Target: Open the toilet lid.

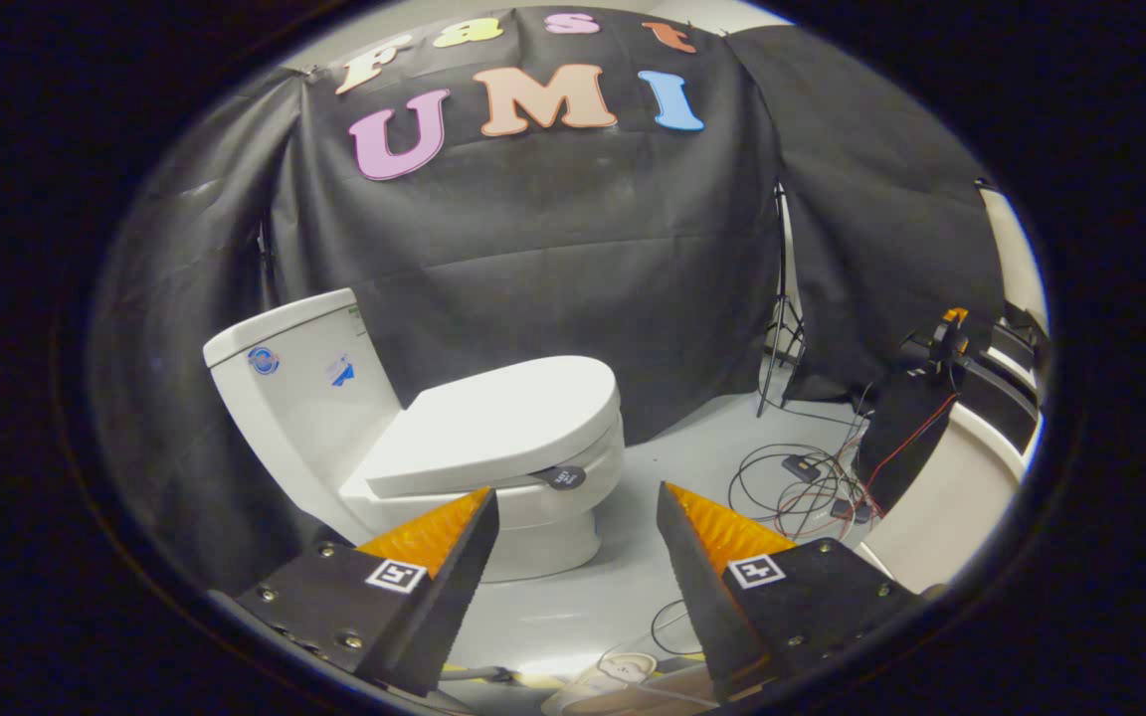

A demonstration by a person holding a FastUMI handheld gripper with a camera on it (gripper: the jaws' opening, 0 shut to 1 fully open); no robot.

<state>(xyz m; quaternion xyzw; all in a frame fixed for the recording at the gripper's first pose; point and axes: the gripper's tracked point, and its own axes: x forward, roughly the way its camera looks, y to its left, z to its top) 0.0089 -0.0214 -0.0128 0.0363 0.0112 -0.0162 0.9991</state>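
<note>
A white toilet [543,517] stands on the grey floor against the black cloth wall, its tank [294,388] at the left. The white lid [498,423] lies down flat over the seat. A small dark tab [563,478] sticks out from under the lid's front edge. My gripper [578,492] is open, fingers spread wide, with nothing between them. It hovers a short way in front of the bowl; the left fingertip [483,502] lines up just below the lid's front rim and close to the tab, without touching.
Loose cables [802,482] sprawl on the floor to the right of the toilet. A light-stand tripod [782,328] rises by the cloth wall. Dark equipment with an orange part [951,328] sits at far right. A white shoe [613,676] shows below the fingers.
</note>
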